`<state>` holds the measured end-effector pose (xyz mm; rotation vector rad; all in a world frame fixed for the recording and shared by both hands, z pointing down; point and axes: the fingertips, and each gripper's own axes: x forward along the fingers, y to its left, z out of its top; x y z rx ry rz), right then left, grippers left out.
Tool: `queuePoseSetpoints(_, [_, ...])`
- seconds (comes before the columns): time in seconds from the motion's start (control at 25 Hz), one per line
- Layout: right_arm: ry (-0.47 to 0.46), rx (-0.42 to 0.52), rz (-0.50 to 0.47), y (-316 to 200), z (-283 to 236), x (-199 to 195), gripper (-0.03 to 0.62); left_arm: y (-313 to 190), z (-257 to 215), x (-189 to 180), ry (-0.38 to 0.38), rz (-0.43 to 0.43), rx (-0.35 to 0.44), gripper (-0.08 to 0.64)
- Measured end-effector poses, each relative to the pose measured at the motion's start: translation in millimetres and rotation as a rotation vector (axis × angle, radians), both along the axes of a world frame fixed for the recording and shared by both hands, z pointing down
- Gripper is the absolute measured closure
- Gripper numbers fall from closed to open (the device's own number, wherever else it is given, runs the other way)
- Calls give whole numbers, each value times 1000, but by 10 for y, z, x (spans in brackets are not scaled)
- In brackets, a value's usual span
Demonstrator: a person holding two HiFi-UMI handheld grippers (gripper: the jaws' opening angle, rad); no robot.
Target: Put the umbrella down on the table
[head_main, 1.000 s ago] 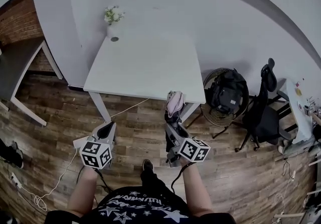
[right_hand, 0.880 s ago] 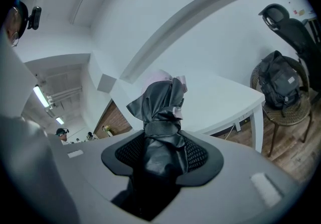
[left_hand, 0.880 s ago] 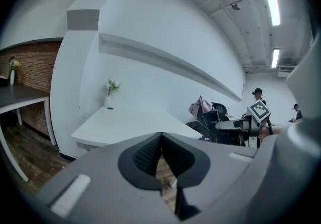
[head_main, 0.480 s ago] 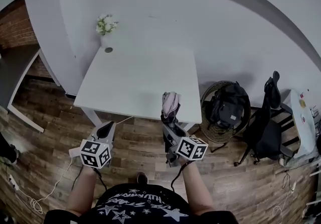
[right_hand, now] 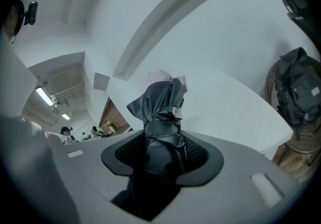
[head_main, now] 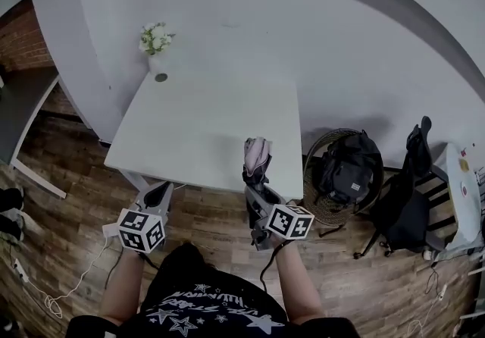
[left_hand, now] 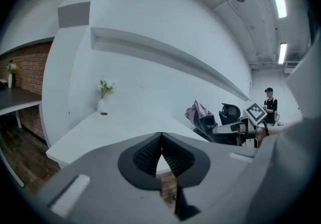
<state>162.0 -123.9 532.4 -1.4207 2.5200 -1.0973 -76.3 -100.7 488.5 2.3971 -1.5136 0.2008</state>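
No legible text. Black shirt: white lettering among stars, upside down, too blurred to read. Marker cubes on left gripper, right gripper: black-white square codes, no letters.

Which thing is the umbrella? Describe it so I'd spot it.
Find the big white table against the wall. At its near right edge, the right gripper clamps a folded umbrella. It is a crumpled bundle of pink and dark cloth, unlike the white vase of flowers at the far left corner.
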Motion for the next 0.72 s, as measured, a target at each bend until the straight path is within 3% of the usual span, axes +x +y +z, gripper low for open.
queuePoseSetpoints(0.4, [-5,-28,42,-346,163,130,367,-534,113,187,-4,58,-18,556])
queuePoseSetpoints(0.72, [58,-61,46,-913,269,221,367,-1274,162,288,11,96,-29,556])
